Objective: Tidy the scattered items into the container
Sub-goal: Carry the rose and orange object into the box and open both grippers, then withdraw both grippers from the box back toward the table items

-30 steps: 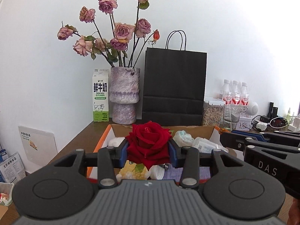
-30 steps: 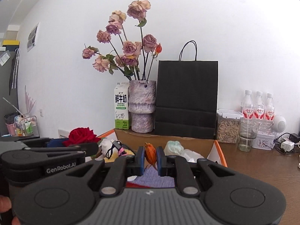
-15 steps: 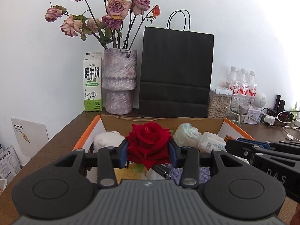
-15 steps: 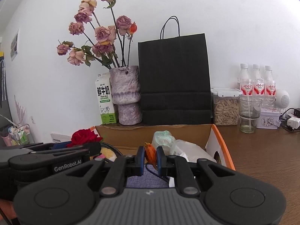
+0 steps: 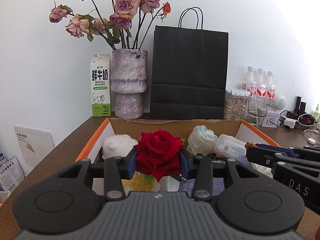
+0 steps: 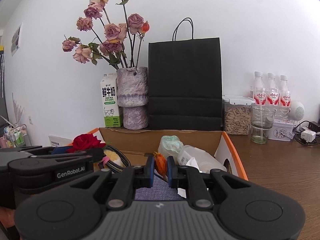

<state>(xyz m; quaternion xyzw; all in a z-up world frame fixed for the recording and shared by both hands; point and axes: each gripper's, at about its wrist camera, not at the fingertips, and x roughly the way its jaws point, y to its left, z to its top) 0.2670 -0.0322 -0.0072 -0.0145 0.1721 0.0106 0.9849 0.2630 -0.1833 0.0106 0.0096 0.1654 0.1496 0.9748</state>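
My left gripper [image 5: 158, 161] is shut on a red rose [image 5: 159, 154] and holds it over the open cardboard box [image 5: 176, 127] with orange flaps. My right gripper [image 6: 160, 165] is shut on a small dried orange flower bud [image 6: 160, 163], also over the box [image 6: 160, 139]. The box holds a white plush [image 5: 116, 147], a pale green bundle [image 5: 202, 139], a white bottle [image 5: 230, 148], a blue-grey cloth [image 6: 158, 192] and a cable [image 6: 118, 160]. The rose also shows in the right wrist view [image 6: 86, 142].
Behind the box stand a milk carton [image 5: 100, 86], a purple vase of dried roses [image 5: 129, 84] and a black paper bag [image 5: 189, 74]. A seed jar [image 6: 237, 118], a glass [image 6: 262, 124], water bottles [image 6: 270, 92] and chargers [image 5: 296, 120] are at the right.
Both grippers have come lower and closer over the box, still holding the rose and the bud. The box and its contents look larger and nearer.
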